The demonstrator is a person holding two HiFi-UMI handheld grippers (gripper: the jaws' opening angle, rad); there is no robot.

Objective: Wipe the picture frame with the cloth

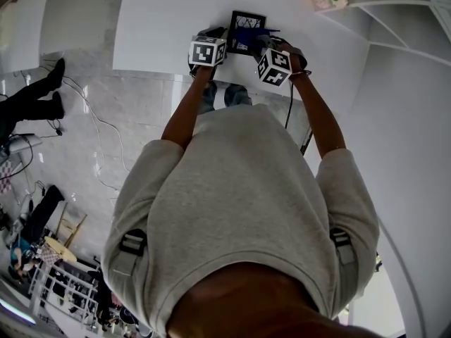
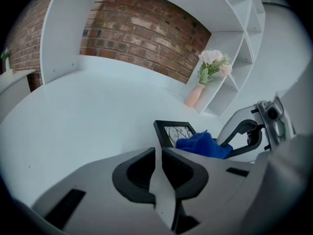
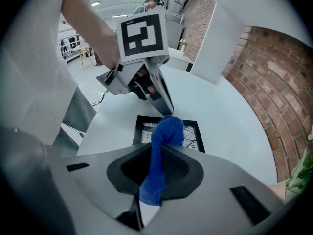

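Note:
A small black picture frame [image 1: 246, 21] lies flat on the white table [image 1: 162, 27], holding a branch drawing. My right gripper [image 3: 157, 153] is shut on a blue cloth [image 3: 165, 136], whose bunched end hangs over the frame's [image 3: 194, 137] middle. The left gripper [image 2: 159, 153] is shut with nothing between its jaws. In the right gripper view its tapered tip [image 3: 167, 107] sits at the frame's far edge. From the left gripper view, the frame [image 2: 165, 129] lies just ahead with the cloth [image 2: 203, 145] on its right side. Both marker cubes [image 1: 208, 50] flank the frame in the head view.
A pink vase of pale flowers [image 2: 211, 72] stands at the back right beside white shelves [image 2: 239, 58]. A brick wall [image 2: 142, 28] backs the table. Cables [image 1: 99, 125] trail on the floor left of the person.

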